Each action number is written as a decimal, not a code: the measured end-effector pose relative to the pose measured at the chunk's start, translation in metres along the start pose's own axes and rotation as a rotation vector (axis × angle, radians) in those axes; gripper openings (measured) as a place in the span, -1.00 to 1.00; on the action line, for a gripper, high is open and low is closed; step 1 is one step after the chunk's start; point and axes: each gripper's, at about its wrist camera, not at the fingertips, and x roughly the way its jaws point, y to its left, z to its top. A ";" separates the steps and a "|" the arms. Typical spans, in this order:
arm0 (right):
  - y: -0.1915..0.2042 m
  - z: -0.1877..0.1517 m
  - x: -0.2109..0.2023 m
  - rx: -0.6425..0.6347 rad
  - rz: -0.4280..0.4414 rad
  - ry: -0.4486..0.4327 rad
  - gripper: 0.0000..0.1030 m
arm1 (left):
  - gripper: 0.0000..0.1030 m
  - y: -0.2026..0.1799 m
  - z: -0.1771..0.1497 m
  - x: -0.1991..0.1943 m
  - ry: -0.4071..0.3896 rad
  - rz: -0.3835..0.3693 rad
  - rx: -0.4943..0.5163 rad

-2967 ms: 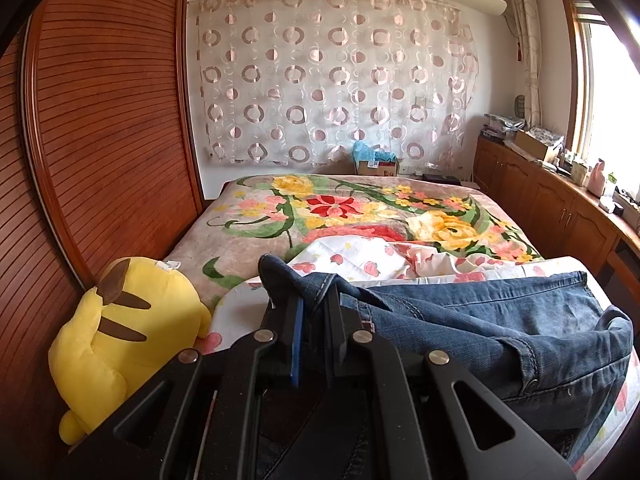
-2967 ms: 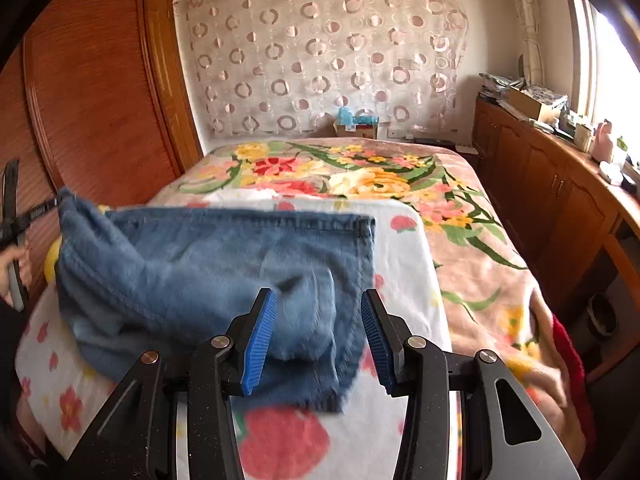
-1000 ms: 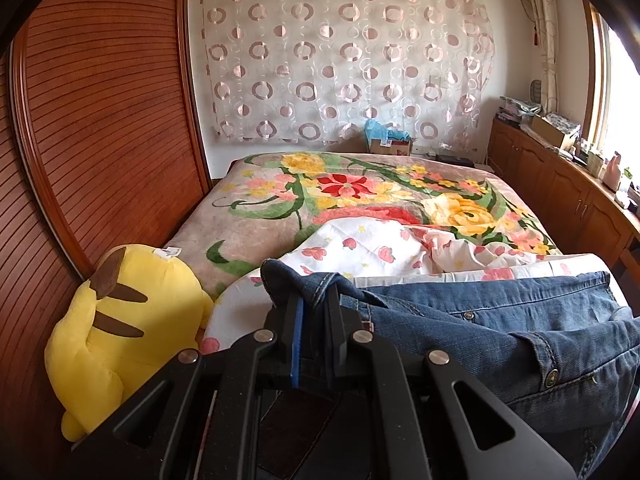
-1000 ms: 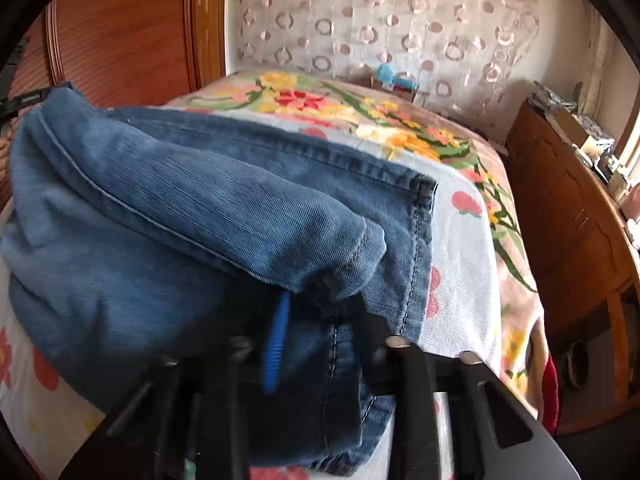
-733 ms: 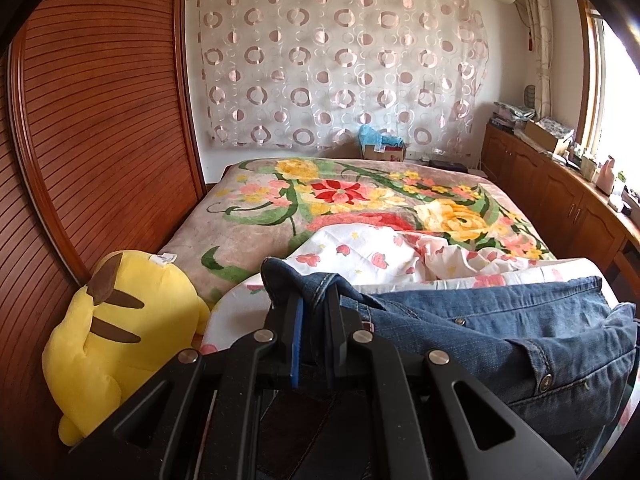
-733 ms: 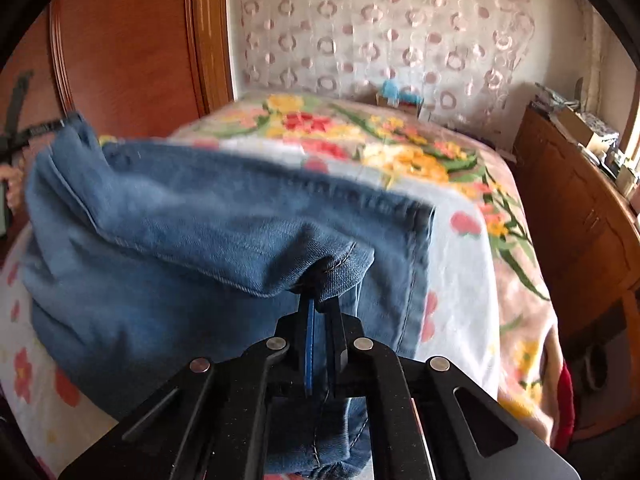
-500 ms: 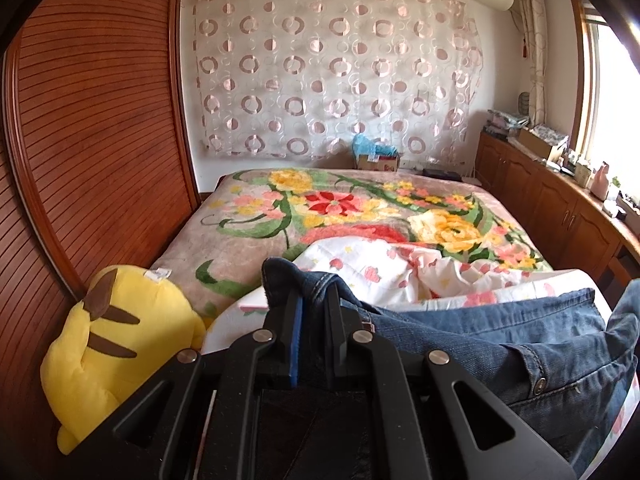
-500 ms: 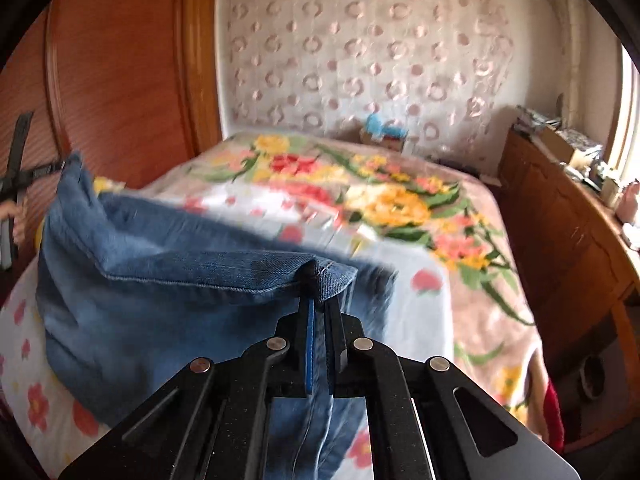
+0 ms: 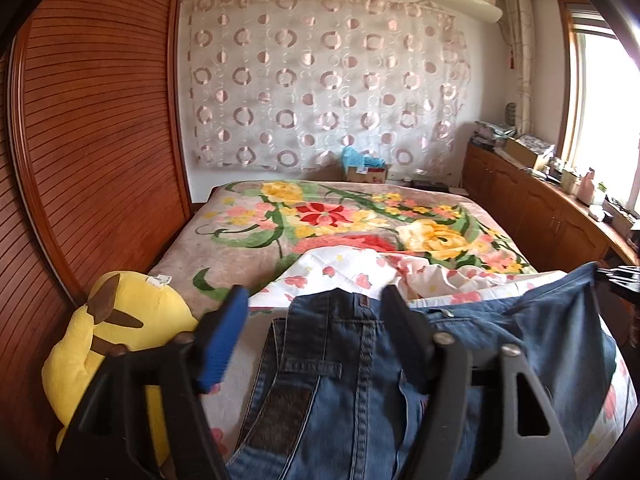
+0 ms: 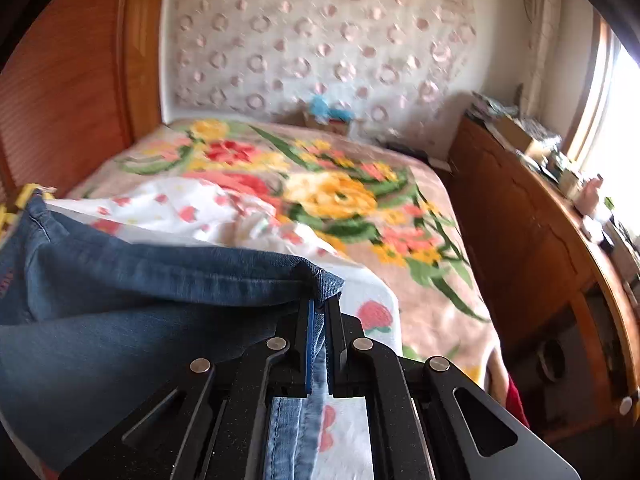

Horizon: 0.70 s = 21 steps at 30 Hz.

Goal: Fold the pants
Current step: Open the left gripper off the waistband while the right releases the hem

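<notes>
Blue denim pants (image 9: 352, 380) lie on a white floral sheet (image 9: 320, 272) at the near end of the bed. My left gripper (image 9: 314, 300) hangs over their waistband, its jaws opening wide, the pads clear of the cloth. In the right wrist view my right gripper (image 10: 319, 308) is shut on a hem corner of the pants (image 10: 120, 304) and holds it lifted above the sheet (image 10: 192, 208). That lifted corner and the right gripper's fingers (image 9: 616, 274) also show at the right edge of the left wrist view.
A yellow plush toy (image 9: 116, 344) sits at the left by the wooden slatted wall (image 9: 92, 140). A floral blanket (image 9: 340, 220) covers the far bed. Wooden cabinets (image 9: 540, 216) with clutter line the right side under a window. A cardboard box (image 9: 366, 172) stands by the curtain.
My left gripper has let go of the waistband and opened wide; the waistband dropped flat. My right gripper, shut on the hem corner, has risen and swung right with it.
</notes>
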 end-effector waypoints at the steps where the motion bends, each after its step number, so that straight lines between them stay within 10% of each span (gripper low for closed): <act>1: 0.003 -0.001 0.004 0.000 0.011 0.009 -0.92 | 0.48 -0.001 -0.002 -0.004 -0.004 -0.008 0.005; 3: 0.007 -0.004 0.007 0.002 0.014 0.021 -0.92 | 0.51 -0.003 -0.009 -0.012 -0.005 -0.020 0.010; 7: 0.004 -0.010 -0.005 0.030 0.061 0.004 -0.26 | 0.51 -0.009 -0.023 -0.024 -0.006 -0.013 0.026; 21: -0.059 -0.074 -0.060 0.128 0.196 0.027 -0.25 | 0.51 -0.038 -0.069 -0.071 0.023 -0.080 0.063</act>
